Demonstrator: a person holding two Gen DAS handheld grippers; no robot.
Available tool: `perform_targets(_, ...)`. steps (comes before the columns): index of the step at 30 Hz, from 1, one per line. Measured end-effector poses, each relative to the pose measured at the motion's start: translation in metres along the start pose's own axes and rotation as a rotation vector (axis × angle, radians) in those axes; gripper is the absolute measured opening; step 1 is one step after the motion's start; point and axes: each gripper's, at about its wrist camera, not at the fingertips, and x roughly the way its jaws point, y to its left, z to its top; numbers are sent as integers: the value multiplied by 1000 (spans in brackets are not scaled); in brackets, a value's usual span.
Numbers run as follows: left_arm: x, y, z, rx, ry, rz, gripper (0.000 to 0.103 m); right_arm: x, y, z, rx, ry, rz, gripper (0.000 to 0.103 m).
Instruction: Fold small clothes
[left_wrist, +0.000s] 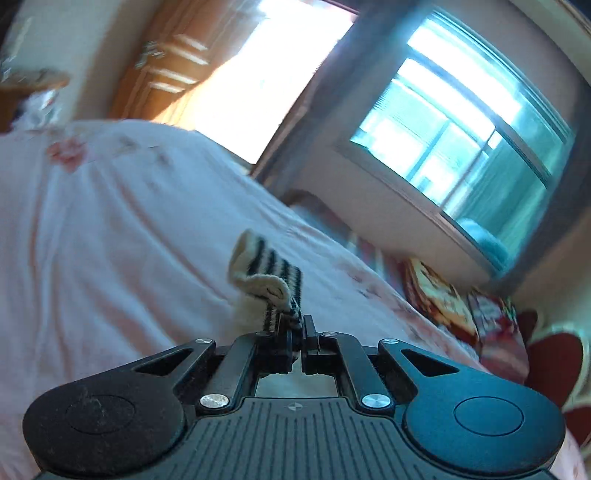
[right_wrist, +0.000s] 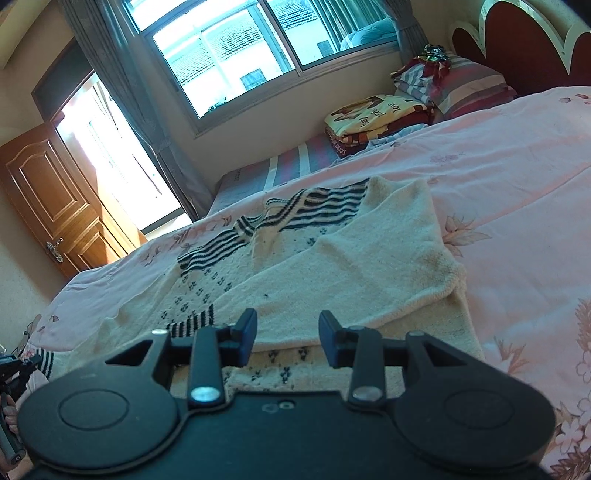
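Cream knitted sweater (right_wrist: 332, 258) with black-and-white striped collar and cuffs and small dark motifs, lying partly folded on the pink floral bed (right_wrist: 517, 206); one striped cuff (left_wrist: 269, 280) is raised off the bedcover, pinched at its edge.

Sunlit window (right_wrist: 236, 48), wooden door (right_wrist: 48, 199), pink bed (right_wrist: 517, 184)

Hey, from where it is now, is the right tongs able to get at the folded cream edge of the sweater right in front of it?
Probably yes. The right tongs stand open with nothing between them, and the sweater lies flat on the pink bedspread with its near edge just ahead and nothing covering it.
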Motion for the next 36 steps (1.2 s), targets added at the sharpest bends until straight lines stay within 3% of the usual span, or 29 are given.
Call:
perform_targets(2, 6, -54, -17, 117, 19, -52, 4, 1, -5, -3, 23, 3, -2, 37)
perform_targets(8, 49, -182, -82, 269, 168, -192, 4, -9, -19, -5, 70, -12, -3, 37)
perform_targets(13, 67, -262, -119, 396, 250, -231, 4, -20, -37, 3, 101, -35, -1, 39)
perform_targets(15, 62, -288, -144, 465, 336, -246, 4, -20, -45, 5, 118, -34, 8, 40)
perform_targets(17, 52, -303, -163, 554, 360, -209, 4, -19, -50, 6, 146, -31, 25, 43)
perform_targets(18, 37, -303, -169, 586, 325, -193, 8, -17, -52, 7, 157, -28, 36, 44)
perform_targets(20, 11, -294, -161, 575, 268, -223, 50, -11, -51, 8, 172, -20, 66, 47)
perform_targets(21, 1, -287, -155, 552, 239, -225, 53, -7, -49, 8, 179, -10, 83, 50)
perform_targets(25, -38, -233, -127, 509, 171, -161, 53, 24, -36, 5, 243, 74, 202, 52)
perform_targets(28, -38, -188, -117, 537, 162, -40, 53, 51, -25, 0, 297, 127, 258, 52)
perform_targets(32, -24, -147, -111, 506, 196, 40, 53, 82, -12, -5, 316, 165, 214, 50)
perform_targets(33, -21, -142, -111, 511, 201, 51, 53, 85, -6, -4, 288, 164, 197, 45)
perform_targets(36, -9, -134, -115, 523, 209, 66, 53, 94, 15, -1, 156, 190, 162, 6)
